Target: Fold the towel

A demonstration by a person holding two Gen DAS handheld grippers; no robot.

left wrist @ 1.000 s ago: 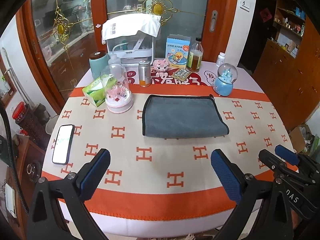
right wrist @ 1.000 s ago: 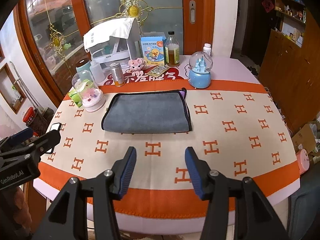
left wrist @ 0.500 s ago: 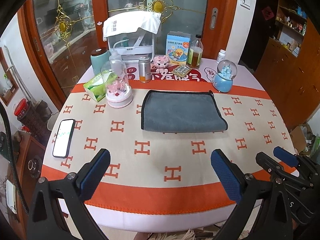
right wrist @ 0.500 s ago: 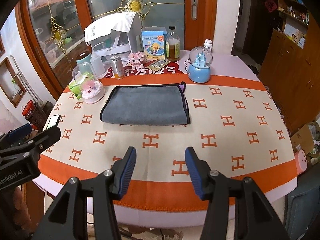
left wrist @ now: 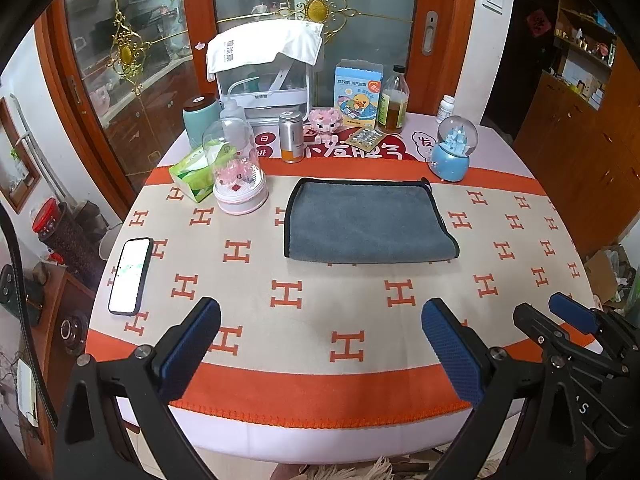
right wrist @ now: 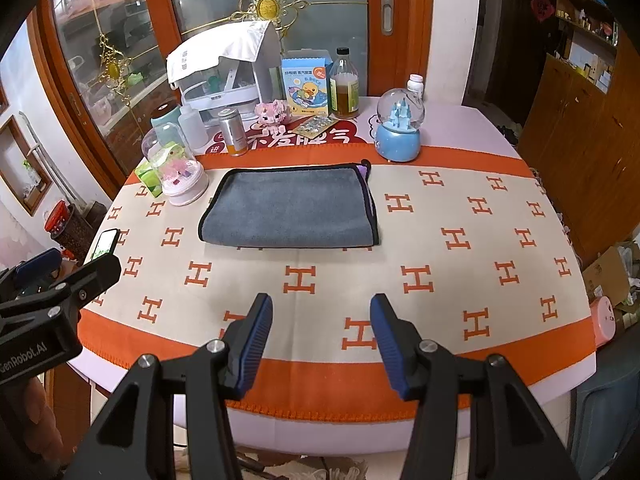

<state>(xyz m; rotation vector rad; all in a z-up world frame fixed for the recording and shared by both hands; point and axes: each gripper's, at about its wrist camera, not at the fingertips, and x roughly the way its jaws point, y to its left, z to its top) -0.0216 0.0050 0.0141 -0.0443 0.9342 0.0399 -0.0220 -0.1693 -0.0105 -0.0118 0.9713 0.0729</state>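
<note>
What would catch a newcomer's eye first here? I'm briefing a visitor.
The grey towel lies folded flat mid-table on the cloth with orange H marks. Behind it stand a blue snow globe on the right and a pink glass dome on the left. A phone lies near the left edge.

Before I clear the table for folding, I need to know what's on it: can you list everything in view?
towel: 1, grey with black trim, folded flat mid-table
phone: 1, black, screen lit, left edge
tissue pack: 1, green, back left
glass dome ornament: 1, clear and pink, beside the tissue pack
metal can: 1, silver
snow globe: 1, blue, back right
duck box: 1, blue
bottle: 1, amber liquid
tablecloth: 1, beige and orange
left hand-held gripper: open, near edge
right hand-held gripper: open, near edge
</note>
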